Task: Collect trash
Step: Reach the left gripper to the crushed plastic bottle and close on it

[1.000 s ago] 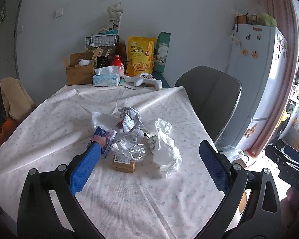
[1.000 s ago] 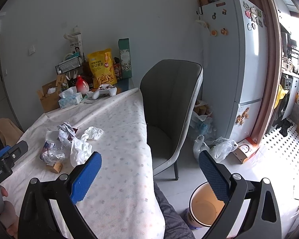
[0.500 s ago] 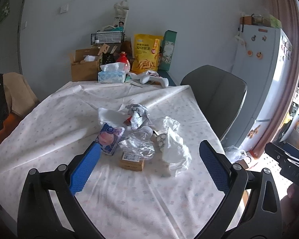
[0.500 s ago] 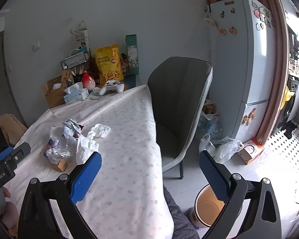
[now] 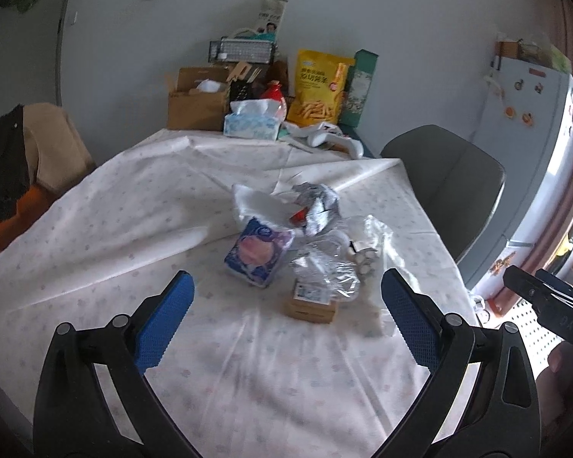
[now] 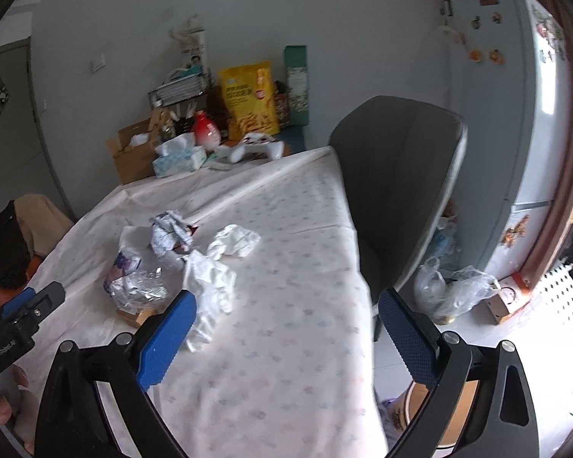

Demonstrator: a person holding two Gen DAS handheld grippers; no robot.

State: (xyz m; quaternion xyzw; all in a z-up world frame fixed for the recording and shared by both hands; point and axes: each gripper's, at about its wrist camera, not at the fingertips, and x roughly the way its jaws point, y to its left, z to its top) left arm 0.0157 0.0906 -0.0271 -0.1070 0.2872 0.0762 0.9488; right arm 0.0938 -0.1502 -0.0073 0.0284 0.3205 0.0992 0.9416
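Left wrist view: counter (image 5: pixel 95 236) under a pale dotted cloth fills the frame, with a grey chair (image 5: pixel 450 183) at 2 o'clock.
Fridge: white, with magnets, stands at 2 o'clock behind the chair (image 6: pixel 515 114).
Far clutter: cardboard box (image 5: pixel 196 105), yellow snack bag (image 5: pixel 317 87) and tissue box (image 5: pixel 252 122) line the counter's 12 o'clock edge by the wall.
Trash pile: sits near the counter's middle, just ahead of the left gripper's open span, all pieces touching or overlapping.
White plastic bag: crumpled, at the pile's 3 o'clock side (image 6: pixel 210 286).
Crushed clear bottle: centre of the pile (image 5: pixel 324 267).
Blue-and-pink packet: at the pile's 9 o'clock side (image 5: pixel 256 255).
Foil wrapper: crumpled at the pile's 12 o'clock end (image 5: pixel 317 206).
Small brown box: nearest piece, at the pile's 6 o'clock edge (image 5: pixel 311 301).
Left gripper: jaws spread wide, nothing between them, above the cloth short of the pile (image 5: pixel 286 324).
Right gripper: jaws equally wide, holding nothing, over the counter's 3 o'clock edge (image 6: pixel 286 339).
Bin: orange-lined rim partly visible on the floor at 5 o'clock (image 6: pixel 458 412).
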